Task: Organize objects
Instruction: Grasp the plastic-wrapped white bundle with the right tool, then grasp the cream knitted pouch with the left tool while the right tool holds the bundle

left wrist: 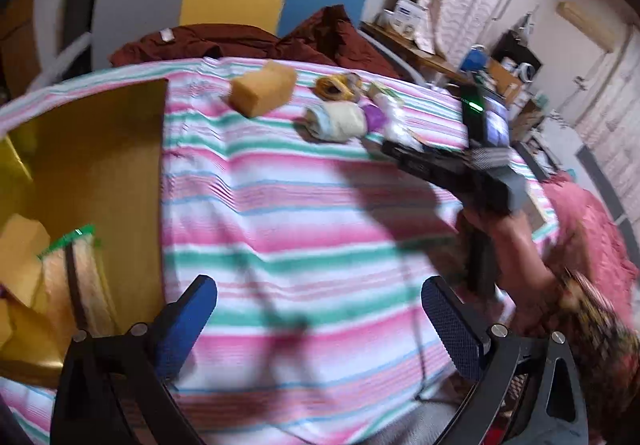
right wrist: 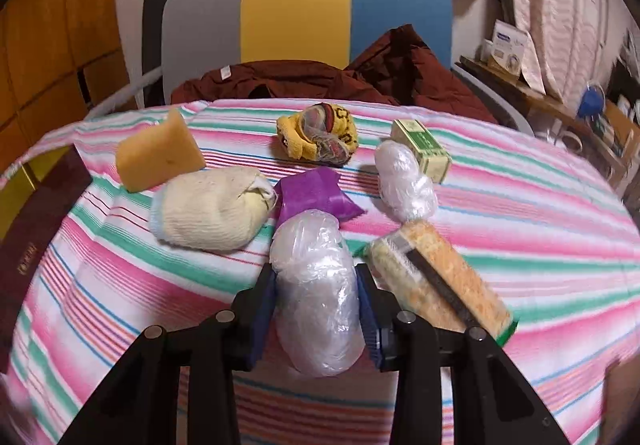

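Note:
My right gripper [right wrist: 316,285] is shut on a clear plastic-wrapped bundle [right wrist: 316,297] above the striped bedsheet [right wrist: 520,213]. Around it lie a cream sock roll [right wrist: 208,209], a purple packet [right wrist: 316,193], a second plastic bundle [right wrist: 404,181], a scrub sponge with a green back [right wrist: 440,277], a green box [right wrist: 424,149], a yellow sock bundle [right wrist: 320,137] and a yellow sponge [right wrist: 160,155]. My left gripper [left wrist: 320,321] is open and empty over the sheet, next to a gold box [left wrist: 92,149] that holds a sponge [left wrist: 24,257] and a scrub pad [left wrist: 76,281].
A dark red garment [right wrist: 320,79] lies at the far edge of the bed, before a grey, yellow and blue headboard [right wrist: 296,13]. A dark red lid [right wrist: 36,229] lies at the left. A cluttered desk [right wrist: 560,101] stands at the right.

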A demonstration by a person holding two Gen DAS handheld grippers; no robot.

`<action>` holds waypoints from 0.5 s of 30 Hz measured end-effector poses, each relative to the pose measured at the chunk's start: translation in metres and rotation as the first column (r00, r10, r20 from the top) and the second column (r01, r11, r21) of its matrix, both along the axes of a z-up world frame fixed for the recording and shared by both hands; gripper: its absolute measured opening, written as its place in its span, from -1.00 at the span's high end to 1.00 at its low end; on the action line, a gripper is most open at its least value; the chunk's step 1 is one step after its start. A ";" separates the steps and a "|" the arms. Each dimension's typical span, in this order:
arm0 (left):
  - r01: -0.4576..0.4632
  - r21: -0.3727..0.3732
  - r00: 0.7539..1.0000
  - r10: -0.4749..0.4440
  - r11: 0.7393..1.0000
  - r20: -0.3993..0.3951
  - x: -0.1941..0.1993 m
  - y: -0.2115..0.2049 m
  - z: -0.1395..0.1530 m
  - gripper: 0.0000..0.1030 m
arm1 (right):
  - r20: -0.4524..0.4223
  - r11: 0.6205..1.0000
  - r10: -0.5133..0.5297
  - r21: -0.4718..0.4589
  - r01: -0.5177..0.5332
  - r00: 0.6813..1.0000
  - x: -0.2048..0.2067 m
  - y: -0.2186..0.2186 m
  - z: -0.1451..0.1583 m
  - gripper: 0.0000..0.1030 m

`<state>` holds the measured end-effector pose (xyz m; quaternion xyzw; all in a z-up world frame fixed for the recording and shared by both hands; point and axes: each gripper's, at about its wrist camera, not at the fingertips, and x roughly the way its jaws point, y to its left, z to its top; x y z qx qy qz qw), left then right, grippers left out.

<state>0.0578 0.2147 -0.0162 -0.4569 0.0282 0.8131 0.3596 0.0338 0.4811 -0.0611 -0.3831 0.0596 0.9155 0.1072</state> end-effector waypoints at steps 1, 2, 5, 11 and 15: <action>-0.011 0.000 1.000 0.011 1.000 0.002 -0.006 0.003 0.002 -1.00 | -0.007 1.000 -0.011 -0.011 0.011 1.000 0.003 0.000 0.001 0.26; -0.015 0.003 1.000 0.015 1.000 0.005 -0.011 0.006 0.003 -1.00 | -0.015 0.999 -0.025 -0.024 0.025 1.000 0.008 0.001 0.002 0.26; -0.008 -0.012 1.000 0.007 1.000 -0.026 -0.024 0.022 0.007 -1.00 | -0.026 0.995 -0.090 -0.041 0.089 0.996 0.017 0.003 0.000 0.26; 0.106 -0.103 0.975 -0.124 0.989 -0.186 -0.048 0.079 0.014 -1.00 | -0.047 0.985 -0.162 -0.062 0.159 0.986 0.023 0.013 -0.003 0.26; 0.129 -0.148 0.952 -0.165 0.981 -0.259 -0.068 0.112 0.018 -1.00 | -0.050 0.979 -0.195 -0.072 0.191 0.980 0.025 0.020 -0.005 0.26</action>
